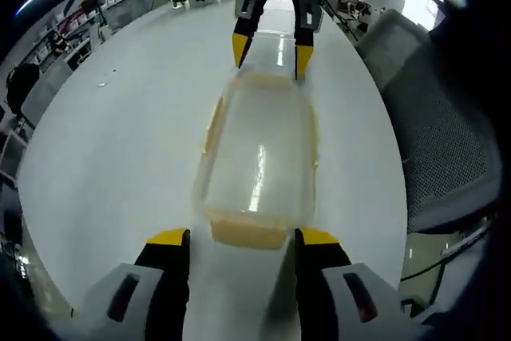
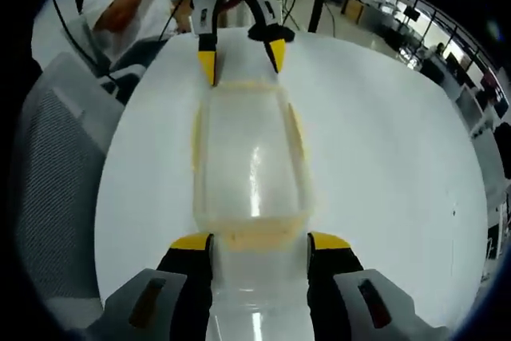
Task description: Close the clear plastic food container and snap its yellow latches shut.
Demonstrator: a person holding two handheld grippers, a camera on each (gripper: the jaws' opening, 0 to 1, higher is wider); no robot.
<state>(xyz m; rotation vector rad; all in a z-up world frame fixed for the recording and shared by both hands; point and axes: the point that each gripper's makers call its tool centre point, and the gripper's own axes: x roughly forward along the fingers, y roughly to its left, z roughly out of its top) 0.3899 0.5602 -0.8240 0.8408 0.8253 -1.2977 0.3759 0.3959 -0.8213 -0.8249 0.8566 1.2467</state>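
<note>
1. On a white table [image 1: 120, 141], the container [image 1: 259, 157] lay lengthwise between the two grippers, lid on.
2. Yellow latches [image 1: 247, 233] showed at each short end and along the sides; whether any had snapped was unclear.
3. Thin, clear and glossy, it looked light, slippery and liable to flex, so pressing on the latches seemed wiser than squeezing the walls.
4. Left gripper [image 1: 243, 239] and right gripper [image 2: 259, 243] stood spread at opposite ends, pinching nothing.
5. An office chair [image 1: 447, 133] stood beside the table.

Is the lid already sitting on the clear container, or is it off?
On. The lid lies flat over the clear container, between the left gripper and right gripper. Whether the yellow latches are snapped: cannot tell.
</note>
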